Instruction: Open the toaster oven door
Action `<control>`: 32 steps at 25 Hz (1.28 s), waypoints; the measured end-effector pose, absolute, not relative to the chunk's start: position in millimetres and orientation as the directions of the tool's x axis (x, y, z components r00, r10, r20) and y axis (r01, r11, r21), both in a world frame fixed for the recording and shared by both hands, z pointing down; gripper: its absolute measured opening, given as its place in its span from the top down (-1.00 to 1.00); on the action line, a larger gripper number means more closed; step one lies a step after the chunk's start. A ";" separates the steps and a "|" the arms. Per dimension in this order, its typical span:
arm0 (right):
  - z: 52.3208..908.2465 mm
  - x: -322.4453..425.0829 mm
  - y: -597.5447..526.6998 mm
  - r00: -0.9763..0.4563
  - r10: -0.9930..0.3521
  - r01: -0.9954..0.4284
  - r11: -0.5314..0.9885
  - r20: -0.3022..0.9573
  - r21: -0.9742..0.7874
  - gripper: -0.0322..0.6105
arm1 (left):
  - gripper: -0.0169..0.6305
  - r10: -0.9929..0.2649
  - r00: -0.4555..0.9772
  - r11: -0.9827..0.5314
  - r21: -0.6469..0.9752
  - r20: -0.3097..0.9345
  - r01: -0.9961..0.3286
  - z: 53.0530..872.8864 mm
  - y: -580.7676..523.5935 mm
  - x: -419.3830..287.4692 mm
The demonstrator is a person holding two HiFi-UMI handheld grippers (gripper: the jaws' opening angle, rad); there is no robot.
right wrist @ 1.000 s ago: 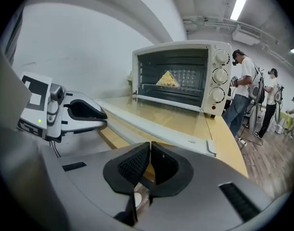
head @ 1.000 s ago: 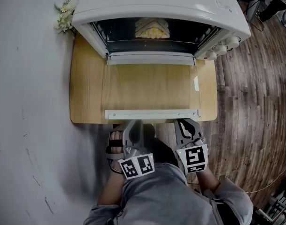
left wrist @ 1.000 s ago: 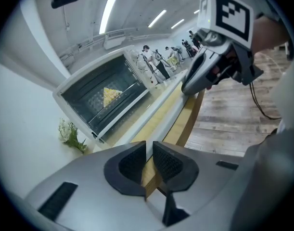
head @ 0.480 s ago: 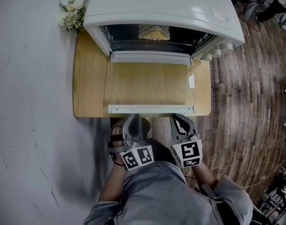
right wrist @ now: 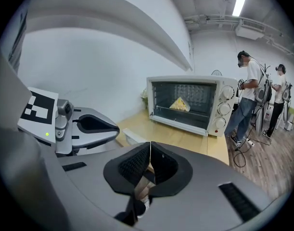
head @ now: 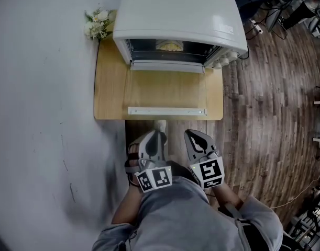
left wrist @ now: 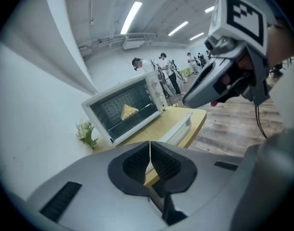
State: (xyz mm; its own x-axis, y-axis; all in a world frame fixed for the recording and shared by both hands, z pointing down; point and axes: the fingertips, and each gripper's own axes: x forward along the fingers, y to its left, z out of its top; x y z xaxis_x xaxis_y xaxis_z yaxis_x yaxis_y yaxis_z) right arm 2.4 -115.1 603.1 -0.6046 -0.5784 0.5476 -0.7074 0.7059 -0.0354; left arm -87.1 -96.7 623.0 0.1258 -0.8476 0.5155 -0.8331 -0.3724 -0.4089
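Nearest you, both grippers hang over the floor [head: 269, 114], short of the surface's [head: 108, 88] near edge and touching nothing. The left gripper [head: 158, 136] has just been closing; its fingers now meet with nothing between them. The right gripper [head: 191, 135] is clenched too, pads together and empty.

Straight ahead of both sets of fingers is the door [head: 167, 90]. It is already swung fully down and lies flat on the surface. Its handle [head: 166, 111] runs along the near edge, and its hinge is at the oven's [head: 175, 9] mouth. That handle is what any next move depends on. Its long axis runs left to right, square across the line your fingers point along.

Neither hand is clearly closer. The left points roughly at the handle's middle and the right at its right-hand part. Both sit about equally far back from it and well apart from it.

Beyond the door, the oven stands at the far edge with its cavity exposed and a piece of yellow food [head: 170, 45] on the rack. Some flowers [head: 97, 24] lie at the far left corner.

By the look of it the opening is finished, so you have nothing left to pull. If you do go back in, reach forward and down.
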 end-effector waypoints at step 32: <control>392.7 32.7 -24.0 -0.655 -0.739 -0.755 0.650 0.159 -0.086 0.90 | 0.94 -0.954 0.201 -0.196 0.044 0.223 -0.980 402.3 -11.5 -65.1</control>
State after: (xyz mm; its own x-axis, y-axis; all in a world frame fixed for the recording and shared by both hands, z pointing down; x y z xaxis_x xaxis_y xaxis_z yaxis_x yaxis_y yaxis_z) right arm 32.7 -24.0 392.7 -0.6547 -0.7389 0.1595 -0.7548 0.6503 -0.0857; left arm -65.1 -11.5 402.3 0.2008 -0.9540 0.2228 -0.9796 -0.1960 0.0436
